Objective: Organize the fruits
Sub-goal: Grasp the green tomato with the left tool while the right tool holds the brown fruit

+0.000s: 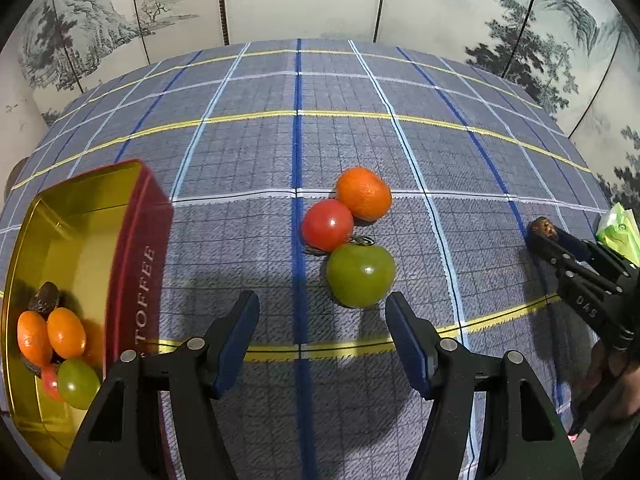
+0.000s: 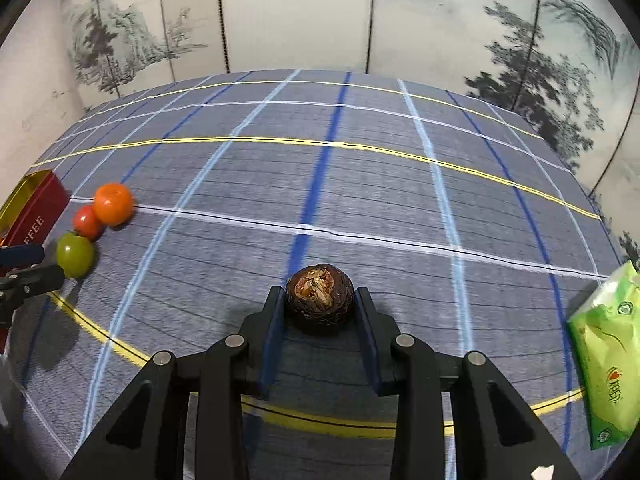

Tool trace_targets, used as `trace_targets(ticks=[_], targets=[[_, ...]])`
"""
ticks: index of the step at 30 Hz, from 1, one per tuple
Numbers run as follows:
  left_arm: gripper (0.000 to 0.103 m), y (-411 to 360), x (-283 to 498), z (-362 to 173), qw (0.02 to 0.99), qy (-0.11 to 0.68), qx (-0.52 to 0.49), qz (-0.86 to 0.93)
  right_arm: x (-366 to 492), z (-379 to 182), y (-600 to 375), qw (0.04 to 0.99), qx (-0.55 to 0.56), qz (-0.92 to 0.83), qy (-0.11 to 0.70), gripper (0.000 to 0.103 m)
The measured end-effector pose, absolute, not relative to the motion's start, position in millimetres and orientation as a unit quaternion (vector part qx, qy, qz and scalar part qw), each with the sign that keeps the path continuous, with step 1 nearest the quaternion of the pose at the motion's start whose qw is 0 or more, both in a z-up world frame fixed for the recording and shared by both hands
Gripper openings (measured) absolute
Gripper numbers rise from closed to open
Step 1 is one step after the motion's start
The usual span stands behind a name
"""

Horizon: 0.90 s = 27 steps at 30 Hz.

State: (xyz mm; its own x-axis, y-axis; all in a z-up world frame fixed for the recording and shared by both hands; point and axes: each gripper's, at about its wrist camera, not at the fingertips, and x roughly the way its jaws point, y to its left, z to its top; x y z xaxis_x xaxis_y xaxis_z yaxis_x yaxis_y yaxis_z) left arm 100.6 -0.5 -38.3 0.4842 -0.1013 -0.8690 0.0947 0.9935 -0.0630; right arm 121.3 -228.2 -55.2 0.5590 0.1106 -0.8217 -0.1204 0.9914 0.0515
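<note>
Right gripper (image 2: 320,308) clamps a dark brown fruit (image 2: 320,304) between its pads, low over the checked surface (image 2: 360,200). Left gripper (image 1: 322,336) hangs wide, holding nothing, just short of the green fruit (image 1: 361,275), which touches the red fruit (image 1: 327,225) and the orange (image 1: 363,193).

Likely step: carry the brown fruit to the toffee tin (image 1: 136,240) at far left (already part filled). Best lifted above the tin's wall and the fruit cluster, passing behind the left gripper. Tissue pack (image 2: 604,364) sits near the right edge; the middle lies open.

Orange (image 1: 363,193), red tomato (image 1: 327,225), green tomato (image 1: 360,275) touching in a row, dark brown fruit (image 2: 319,298) apart on cloth
</note>
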Motion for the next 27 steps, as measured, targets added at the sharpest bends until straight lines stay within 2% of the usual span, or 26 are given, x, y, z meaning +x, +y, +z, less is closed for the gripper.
trace_targets(ticks=[18,21,23,27], targets=[[0.065,-29,125,-55,0.861,0.506,0.018,-0.055,121,-55,-233,0.882,0.005,0.066,0.466,0.035],[0.058,-30,123,-54,0.863,0.502,0.022,-0.058,121,-55,-233,0.882,0.006,0.067,0.466,0.035],[0.048,-30,122,-53,0.863,0.501,0.022,-0.060,121,-55,-233,0.882,0.006,0.067,0.466,0.035],[0.040,-29,122,-52,0.863,0.501,0.021,-0.060,121,-55,-233,0.882,0.006,0.067,0.466,0.035]])
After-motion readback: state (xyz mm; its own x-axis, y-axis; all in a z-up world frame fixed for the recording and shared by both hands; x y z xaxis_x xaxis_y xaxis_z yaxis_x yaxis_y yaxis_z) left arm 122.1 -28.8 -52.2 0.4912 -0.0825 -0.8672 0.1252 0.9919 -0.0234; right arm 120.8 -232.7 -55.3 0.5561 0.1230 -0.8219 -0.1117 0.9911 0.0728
